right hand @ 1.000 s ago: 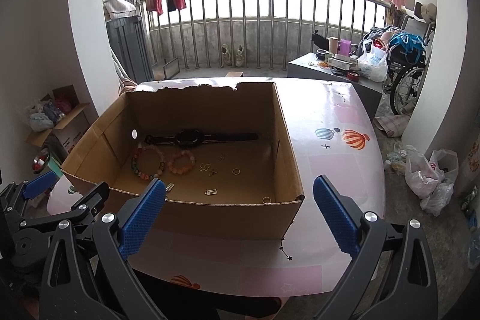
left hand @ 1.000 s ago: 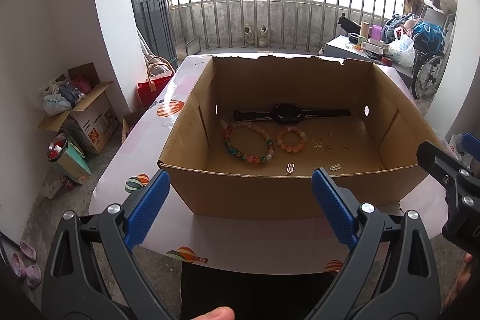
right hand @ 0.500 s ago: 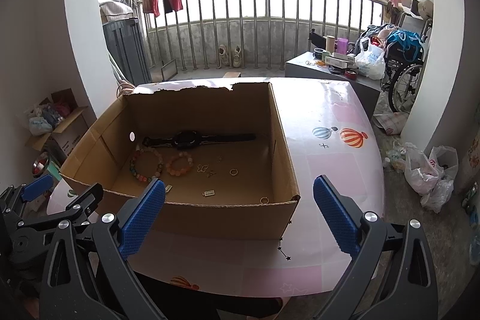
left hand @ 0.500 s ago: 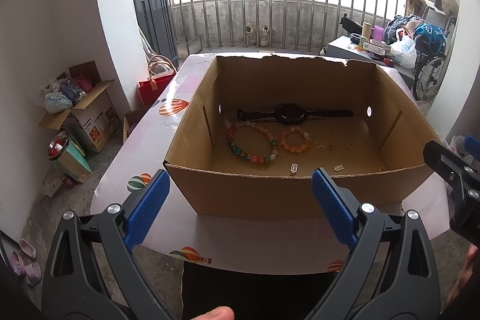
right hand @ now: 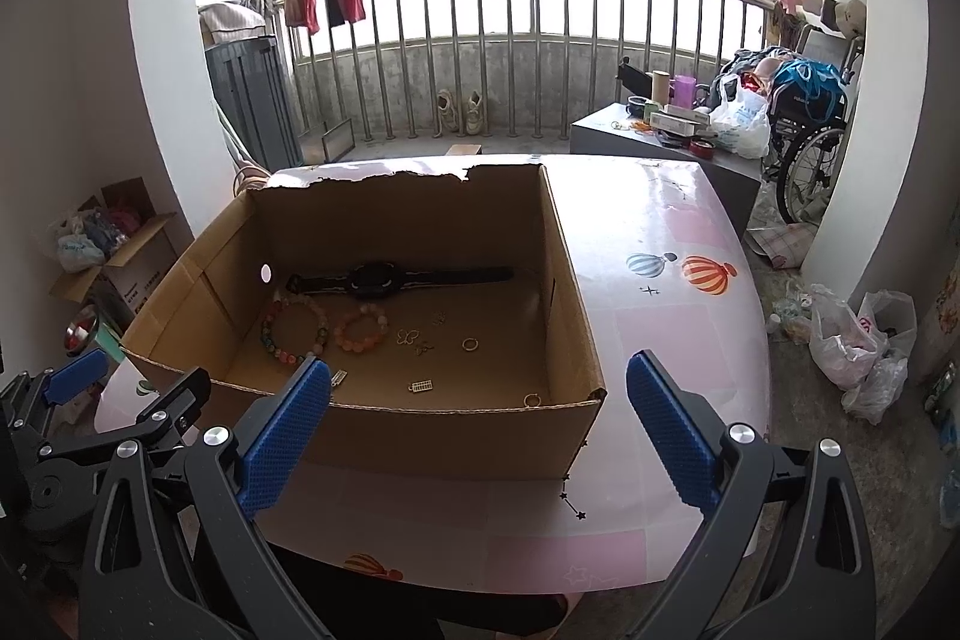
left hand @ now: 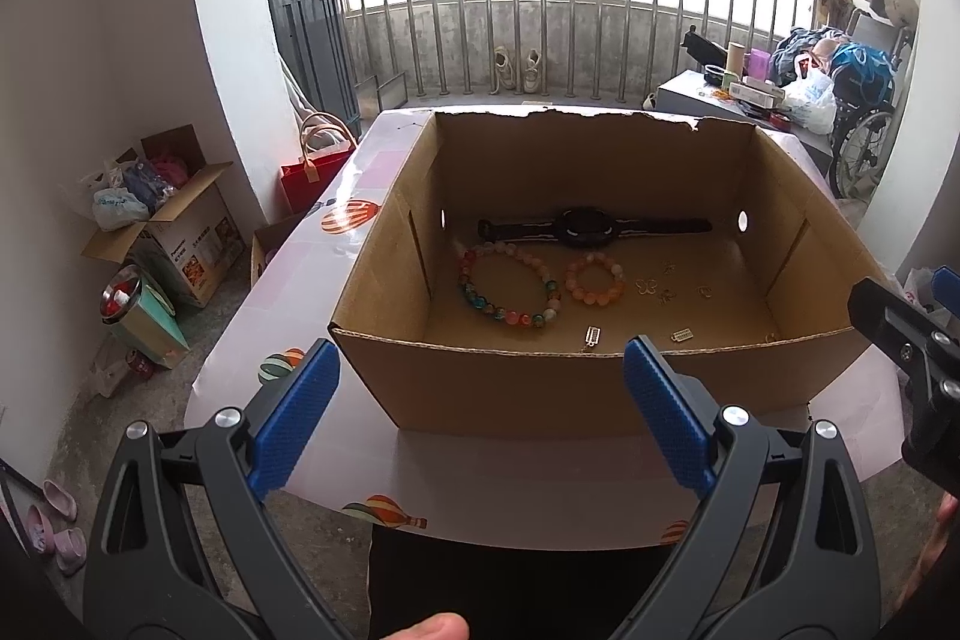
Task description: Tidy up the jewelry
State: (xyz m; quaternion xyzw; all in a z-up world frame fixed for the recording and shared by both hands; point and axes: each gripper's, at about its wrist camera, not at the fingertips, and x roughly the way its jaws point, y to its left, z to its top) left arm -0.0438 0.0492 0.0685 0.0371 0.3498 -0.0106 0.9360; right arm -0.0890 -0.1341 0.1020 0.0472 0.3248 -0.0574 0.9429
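Hovering both grippers just short of the open brown cardboard box (left hand: 576, 388) on the pink balloon-print table (right hand: 672, 292) — left gripper (left hand: 480, 418) spread wide, nothing btwn its blue pads; right gripper (right hand: 480, 424) same, wide apart and empty. Jewelry all lies on the box floor: black wristwatch (left hand: 585, 227) stretched flat along the far wall, multicolour bead bracelet (left hand: 510, 287) in front of it twd the left wall, smaller orange-pink bead bracelet (left hand: 594, 280) just right of that. Small gold charms (left hand: 657, 289) and a gold ring (right hand: 470, 343) sit right of the bracelets — two tiny rectangular pendants (left hand: 683, 336) nearer the front wall.
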